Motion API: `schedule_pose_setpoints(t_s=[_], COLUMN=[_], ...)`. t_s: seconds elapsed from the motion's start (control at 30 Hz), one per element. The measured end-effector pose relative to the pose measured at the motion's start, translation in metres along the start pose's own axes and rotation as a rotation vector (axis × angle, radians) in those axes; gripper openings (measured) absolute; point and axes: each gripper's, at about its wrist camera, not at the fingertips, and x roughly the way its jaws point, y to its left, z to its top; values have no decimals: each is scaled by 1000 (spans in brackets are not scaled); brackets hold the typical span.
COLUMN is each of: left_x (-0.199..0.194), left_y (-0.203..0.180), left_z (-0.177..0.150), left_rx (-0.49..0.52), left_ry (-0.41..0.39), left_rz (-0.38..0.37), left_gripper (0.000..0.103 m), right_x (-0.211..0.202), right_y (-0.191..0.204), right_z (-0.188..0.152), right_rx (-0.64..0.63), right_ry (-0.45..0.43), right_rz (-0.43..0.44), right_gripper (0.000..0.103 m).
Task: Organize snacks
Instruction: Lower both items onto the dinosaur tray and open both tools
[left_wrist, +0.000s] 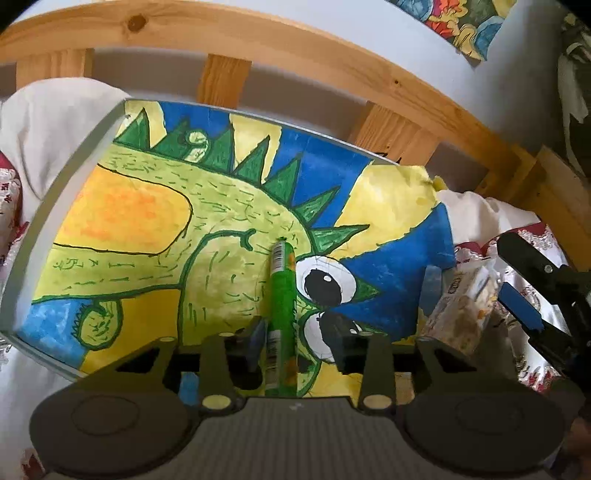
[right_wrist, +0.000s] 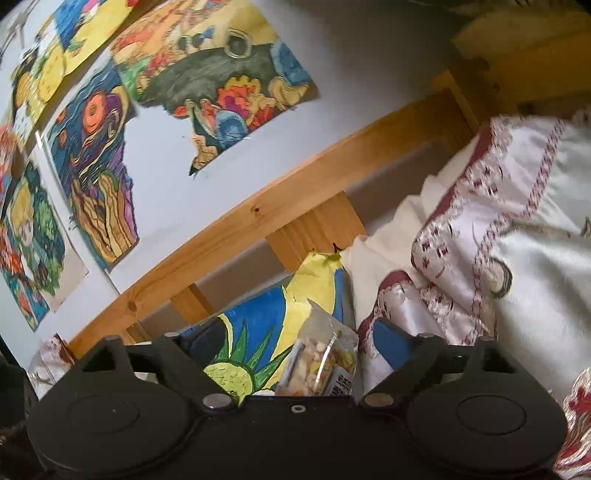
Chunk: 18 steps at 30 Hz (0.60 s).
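A green snack stick packet (left_wrist: 281, 314) lies lengthwise on a tray (left_wrist: 62, 173) lined with a painted dinosaur picture. My left gripper (left_wrist: 295, 336) is open, its blue-padded jaws either side of the packet's near end, not touching it. A clear packet of mixed nuts (left_wrist: 461, 310) stands at the tray's right edge. My right gripper (left_wrist: 480, 291) straddles it with the jaws wide apart. In the right wrist view the nut packet (right_wrist: 321, 363) sits between the open fingers of the right gripper (right_wrist: 299, 339), over the picture (right_wrist: 266, 325).
The tray rests on a bed with white and red patterned bedding (right_wrist: 517, 229). A wooden bed rail (left_wrist: 295, 62) runs behind it, and a white wall with several children's drawings (right_wrist: 221, 70). A white pillow (left_wrist: 51, 129) sits at the tray's left.
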Motion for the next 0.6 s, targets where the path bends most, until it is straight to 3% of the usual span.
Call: schedule_pose_setpoints(t_s=[0.17,0.27,0.6], left_x=[-21,-38,-105], left_y=[5,10,19], left_z=[-3,-6,-25], left_rx=[-5,-24,-32], left_ry=[-43,-88,-229], left_rz=[-2,-2,1], left_gripper=[68,77,98], right_x=[-10,-22,-80], right_y=[10,19,56], right_z=[3,5,2], right_rx=[-59,-112,-243], right_ry=[-15,-31,-52], right_rz=[1,-3,19], right_gripper=[98,100,102])
